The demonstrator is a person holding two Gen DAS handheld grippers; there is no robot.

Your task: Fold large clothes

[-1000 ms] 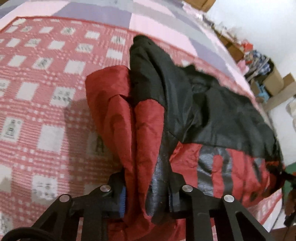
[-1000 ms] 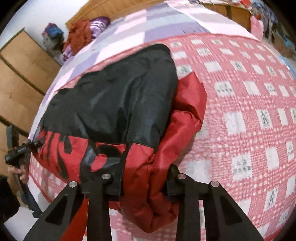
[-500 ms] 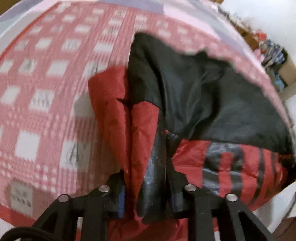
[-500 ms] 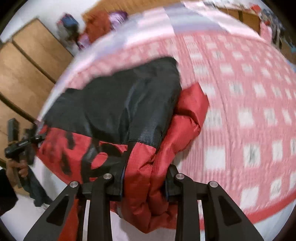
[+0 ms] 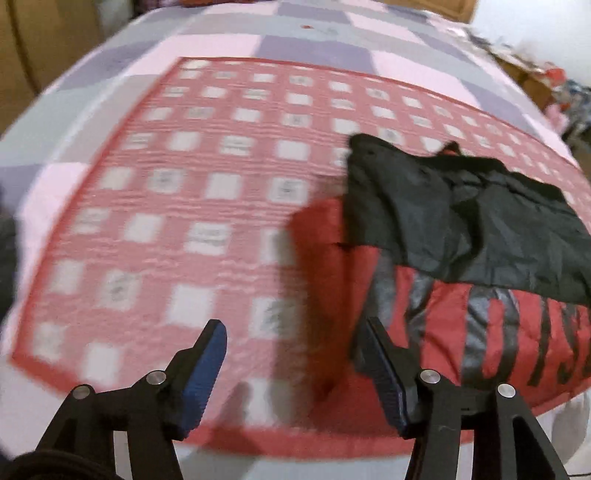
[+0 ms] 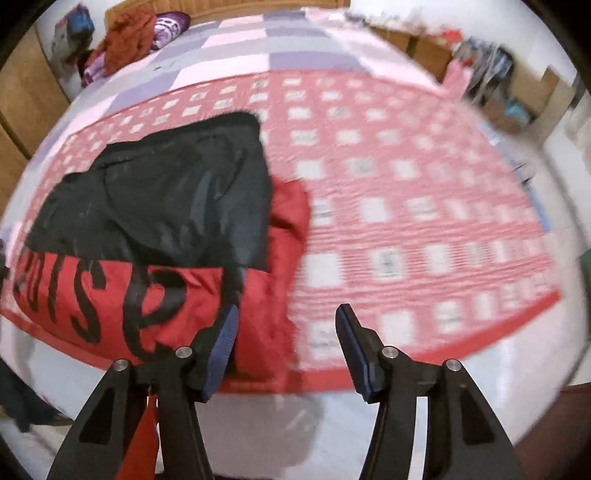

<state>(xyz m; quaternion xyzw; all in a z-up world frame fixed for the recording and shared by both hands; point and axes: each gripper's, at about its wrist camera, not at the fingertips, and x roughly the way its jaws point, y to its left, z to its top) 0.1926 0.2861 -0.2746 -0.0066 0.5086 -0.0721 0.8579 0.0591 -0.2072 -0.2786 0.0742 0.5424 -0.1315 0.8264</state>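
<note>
A red and black jacket (image 5: pixel 461 266) with large black letters lies folded on the red checked blanket (image 5: pixel 184 206) near the bed's front edge. It also shows in the right wrist view (image 6: pixel 155 236), at the left. My left gripper (image 5: pixel 295 347) is open and empty, just off the jacket's left end. My right gripper (image 6: pixel 286 332) is open and empty, just off the jacket's right end. Both hang over the blanket's front edge.
The blanket lies on a pink and purple checked bedsheet (image 6: pixel 258 48). Clothes (image 6: pixel 129 29) are piled at the head of the bed. Wooden wardrobe panels (image 6: pixel 14 96) stand at the left, and cardboard boxes and clutter (image 6: pixel 498 85) at the right.
Both grippers have let go of the jacket's ends and opened. They have pulled back toward the bed's front edge, and the jacket now rests on the blanket.
</note>
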